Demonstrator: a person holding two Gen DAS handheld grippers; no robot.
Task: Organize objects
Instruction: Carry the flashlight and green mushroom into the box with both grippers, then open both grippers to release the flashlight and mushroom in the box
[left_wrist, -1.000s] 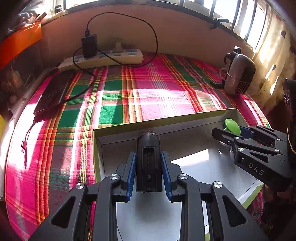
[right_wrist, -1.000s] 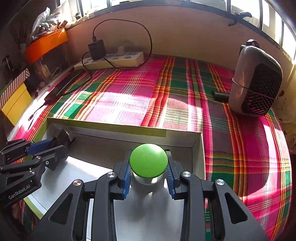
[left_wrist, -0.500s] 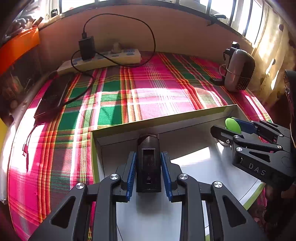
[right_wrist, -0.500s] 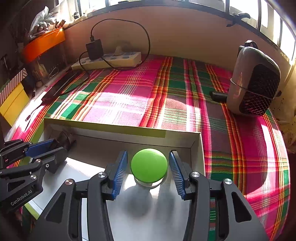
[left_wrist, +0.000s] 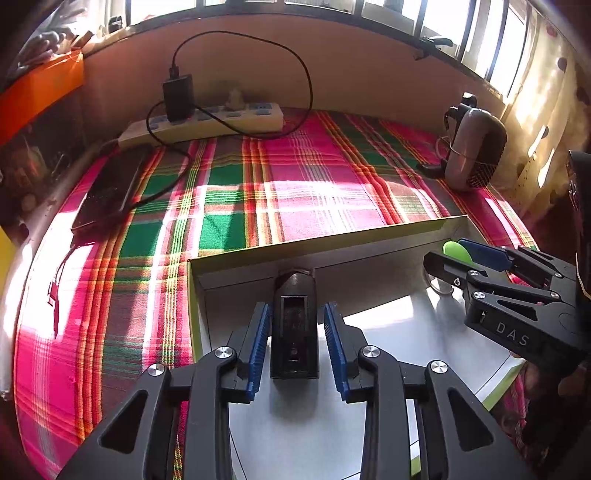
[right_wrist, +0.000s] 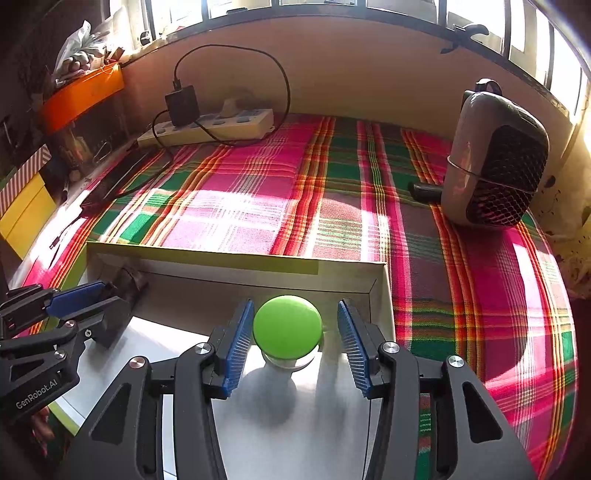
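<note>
A shallow white box with a yellow-green rim (left_wrist: 332, 245) (right_wrist: 207, 254) lies on the plaid cloth. Inside it at the left a black oblong device (left_wrist: 294, 325) rests on the floor between the blue pads of my left gripper (left_wrist: 295, 343); its jaws are opening and a gap shows on both sides. At the right end of the box stands a small jar with a round green lid (right_wrist: 287, 326) (left_wrist: 457, 251). My right gripper (right_wrist: 291, 341) is open around it, pads clear of the lid. Each gripper shows in the other's view: the left gripper (right_wrist: 92, 299) and the right gripper (left_wrist: 465, 258).
A white power strip (left_wrist: 207, 122) with a black charger and looped cable lies along the far wall. A dark phone (left_wrist: 107, 192) rests at the left on the cloth. A small grey heater (right_wrist: 495, 158) stands at the right. An orange bin (right_wrist: 81, 98) sits on the left shelf.
The right gripper let go of the green-lidded jar and spread its jaws. The left gripper's pads have parted from the black device, which now rests in the box.
</note>
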